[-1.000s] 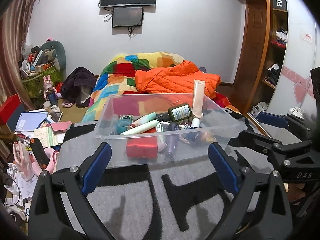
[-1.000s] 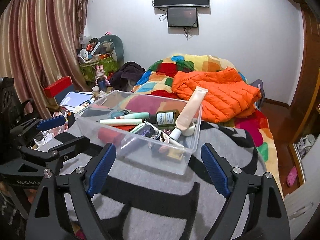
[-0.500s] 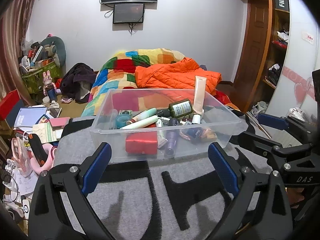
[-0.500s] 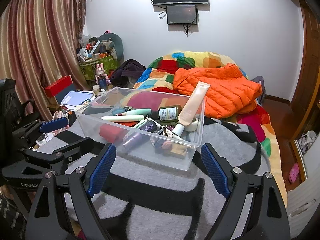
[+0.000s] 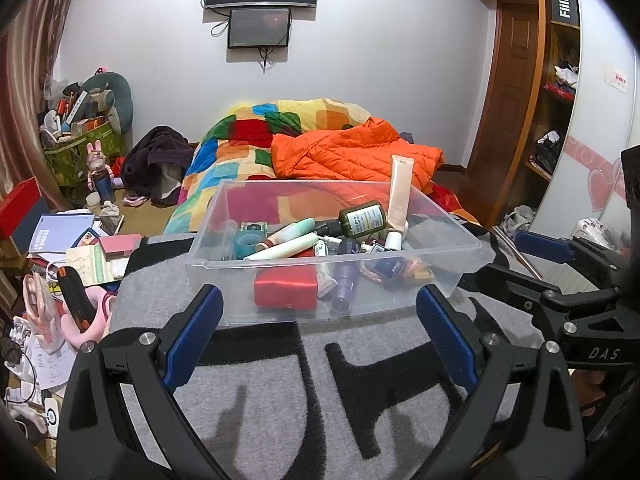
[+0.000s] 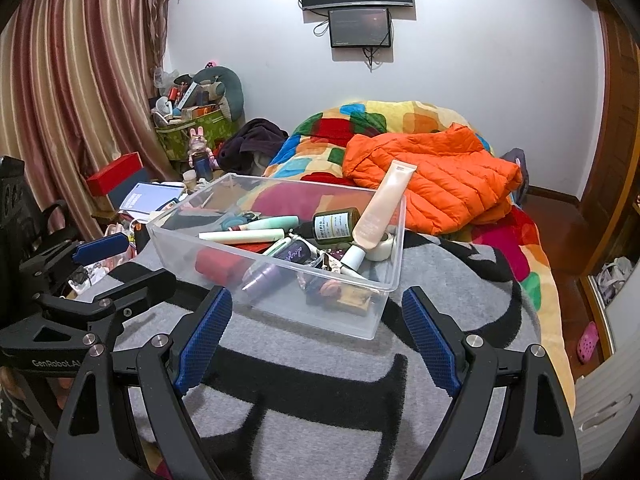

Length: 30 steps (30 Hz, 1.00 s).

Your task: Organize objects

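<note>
Fingers of the left gripper (image 5: 318, 334) stand wide apart and hold nothing: black angular arms with flat blue pads of a fine ribbed texture. The right gripper (image 6: 316, 334) is spread just as wide and also empty, its blue pads showing a small raised grid. Both hover above a grey blanket (image 5: 280, 400) of coarse pile with broad black shapes woven in, laid over the bed.

On the blanket, just beyond the fingers of both grippers, sits a clear plastic bin (image 5: 400, 304), rectangular with a flanged rim and slightly tapered walls. It holds a jumble of toiletries. A long peach tube (image 6: 384, 204) with a white cap leans against the far rim, its crimped end sticking up above it. Beside it lies a dark green round bottle (image 6: 334, 225) with a pale label of small print too fine to read. A slim cream tube (image 6: 244, 235) and a mint one (image 6: 272, 223) lie across the pile, with a purple bottle (image 5: 347, 280) and a red block (image 5: 285, 289) against the near wall.

Behind the bin lie an orange quilted jacket (image 5: 352, 152) and a patchwork quilt (image 5: 248, 132). One gripper body reads "DAS", the other "GenRobot.AI"; a black sign on the shelf reads "Fiiio".
</note>
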### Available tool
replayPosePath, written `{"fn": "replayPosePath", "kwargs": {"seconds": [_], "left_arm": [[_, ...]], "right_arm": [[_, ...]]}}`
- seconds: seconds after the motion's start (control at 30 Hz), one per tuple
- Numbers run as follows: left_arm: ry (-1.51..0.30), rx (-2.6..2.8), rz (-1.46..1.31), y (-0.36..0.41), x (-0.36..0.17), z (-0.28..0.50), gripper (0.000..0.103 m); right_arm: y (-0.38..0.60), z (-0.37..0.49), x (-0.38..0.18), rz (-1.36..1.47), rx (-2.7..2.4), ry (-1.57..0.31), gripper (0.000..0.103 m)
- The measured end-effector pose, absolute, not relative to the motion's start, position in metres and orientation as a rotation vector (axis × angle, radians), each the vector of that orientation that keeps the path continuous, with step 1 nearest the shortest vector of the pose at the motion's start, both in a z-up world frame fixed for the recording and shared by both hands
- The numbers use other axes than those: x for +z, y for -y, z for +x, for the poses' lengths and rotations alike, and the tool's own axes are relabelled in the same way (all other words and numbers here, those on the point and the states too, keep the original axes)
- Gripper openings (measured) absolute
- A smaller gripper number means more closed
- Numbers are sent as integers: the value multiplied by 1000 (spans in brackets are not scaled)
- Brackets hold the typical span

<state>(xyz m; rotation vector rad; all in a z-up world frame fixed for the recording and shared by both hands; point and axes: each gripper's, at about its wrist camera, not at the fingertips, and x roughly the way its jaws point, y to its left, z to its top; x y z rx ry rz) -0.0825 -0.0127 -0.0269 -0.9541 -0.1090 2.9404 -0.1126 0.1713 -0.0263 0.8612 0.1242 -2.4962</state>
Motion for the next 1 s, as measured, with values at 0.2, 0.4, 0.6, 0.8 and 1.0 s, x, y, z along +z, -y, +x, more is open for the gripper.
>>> {"fn": "replayPosePath", "kwargs": {"seconds": [0.2, 0.4, 0.6, 0.8, 1.0], "left_arm": [[116, 2938, -961, 13, -28, -82, 98], [118, 2933, -955, 12, -28, -81, 98], [129, 2934, -955, 14, -28, -80, 98], [136, 2935, -958, 14, -28, -81, 98], [147, 2931, -950, 14, -26, -80, 98]], "right_arm": [[-172, -113, -27, 868, -2490, -117, 85], [-172, -112, -29, 873, -2490, -114, 85], [-173, -112, -29, 875, -2490, -109, 85], [-172, -110, -29, 877, -2492, -105, 85], [-173, -111, -29, 879, -2491, -102, 85]]}}
